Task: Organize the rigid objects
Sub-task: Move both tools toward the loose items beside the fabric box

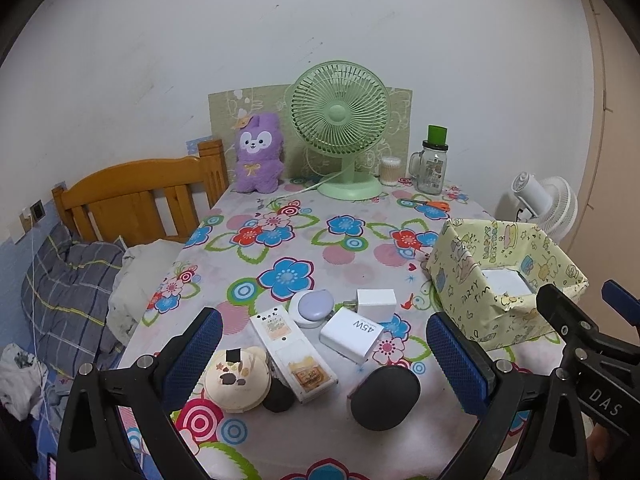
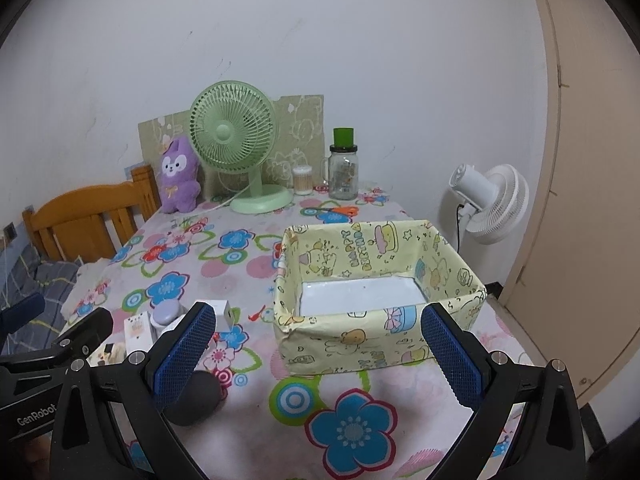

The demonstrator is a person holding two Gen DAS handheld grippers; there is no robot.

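A cluster of small rigid items lies on the flowered tablecloth: a white 45W charger [image 1: 351, 333], a white cube plug [image 1: 376, 304], a white remote [image 1: 292, 354], a lilac round case [image 1: 313, 306], a cream round compact [image 1: 237, 380] and a black oval case [image 1: 385, 397]. My left gripper [image 1: 324, 356] is open, hovering over this cluster. A yellow cartoon-print box [image 2: 376, 296] stands empty to the right. My right gripper [image 2: 320, 354] is open, in front of the box. The black case also shows in the right wrist view [image 2: 196, 398].
At the table's back stand a green desk fan [image 1: 340, 128], a purple plush [image 1: 258, 152], a glass jar with a green lid [image 1: 433, 160], a cotton-swab tub [image 1: 390, 170] and orange scissors [image 1: 434, 204]. A wooden bed [image 1: 136, 196] is left; a white floor fan [image 2: 488, 200] is right.
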